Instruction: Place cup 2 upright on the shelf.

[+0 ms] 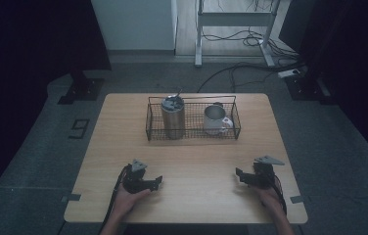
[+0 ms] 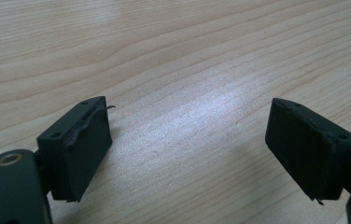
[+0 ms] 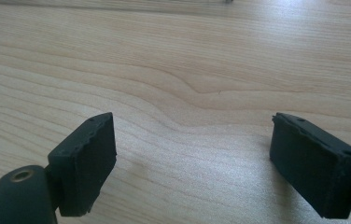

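— What do we see at the claws?

— Our left claw (image 2: 187, 149) stands with its jaws wide apart, nothing between them but bare wood grain; a strip of its left pad (image 2: 87, 140) is peeling at the top edge. Our right claw (image 3: 194, 163) is likewise spread, holding nothing, low over the worktop (image 3: 173, 60).

— And from above?

— In the high view, the left claw (image 1: 156, 182) sits near the worktop's front-left, held in the left hand (image 1: 129, 198), its jaws pointing right toward the middle. The right claw (image 1: 240, 175) sits near the front-right, held in the right hand (image 1: 270, 197), its jaws pointing left. The two are well apart, with open wood between them.

— What lies beyond?

— A black wire basket (image 1: 192, 134) stands toward the far edge of the worktop (image 1: 123, 147), its long axis running left to right. Inside, a tall steel tumbler (image 1: 173, 117) stands upright at the left end, and a metal mug (image 1: 214, 119) at the right end, its handle toward the right and front. A broad band of bare worktop separates the basket from both claws.

— Any writing?

— We can read none.
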`<state>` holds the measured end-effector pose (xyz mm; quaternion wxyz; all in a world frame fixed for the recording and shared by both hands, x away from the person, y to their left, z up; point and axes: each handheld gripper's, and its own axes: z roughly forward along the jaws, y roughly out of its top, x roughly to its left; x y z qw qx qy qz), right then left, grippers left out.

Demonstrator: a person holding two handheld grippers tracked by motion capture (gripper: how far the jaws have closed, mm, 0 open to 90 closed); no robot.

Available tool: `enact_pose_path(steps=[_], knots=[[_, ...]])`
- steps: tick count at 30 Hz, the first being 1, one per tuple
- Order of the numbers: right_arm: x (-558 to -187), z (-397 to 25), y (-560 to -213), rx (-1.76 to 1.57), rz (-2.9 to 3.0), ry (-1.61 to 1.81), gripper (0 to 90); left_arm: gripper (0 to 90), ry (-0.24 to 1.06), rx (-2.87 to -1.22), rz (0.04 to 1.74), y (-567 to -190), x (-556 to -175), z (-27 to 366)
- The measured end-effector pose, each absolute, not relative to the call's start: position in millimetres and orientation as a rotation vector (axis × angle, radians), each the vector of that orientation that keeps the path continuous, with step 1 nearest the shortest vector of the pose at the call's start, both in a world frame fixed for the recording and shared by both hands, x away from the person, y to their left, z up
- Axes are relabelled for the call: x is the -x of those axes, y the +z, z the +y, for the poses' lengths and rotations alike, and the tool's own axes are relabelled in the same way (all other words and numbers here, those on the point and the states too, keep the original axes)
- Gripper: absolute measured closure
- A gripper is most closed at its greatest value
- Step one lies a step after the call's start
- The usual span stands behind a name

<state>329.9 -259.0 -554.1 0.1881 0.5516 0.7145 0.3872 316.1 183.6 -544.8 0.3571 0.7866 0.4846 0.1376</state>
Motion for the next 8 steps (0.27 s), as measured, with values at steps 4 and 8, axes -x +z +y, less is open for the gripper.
enact_pose_path(steps=[4,8], knots=[[-330.1,-259.1,-554.1,-1.551,2.01,1.088,14.4,14.2,0.359,-2.03,1.249,-545.1,-316.0,183.3],[-330.4,-259.2,-554.1,-1.553,2.009,1.088,14.4,14.2,0.36,-2.031,1.248,-545.1,-315.8,183.4]])
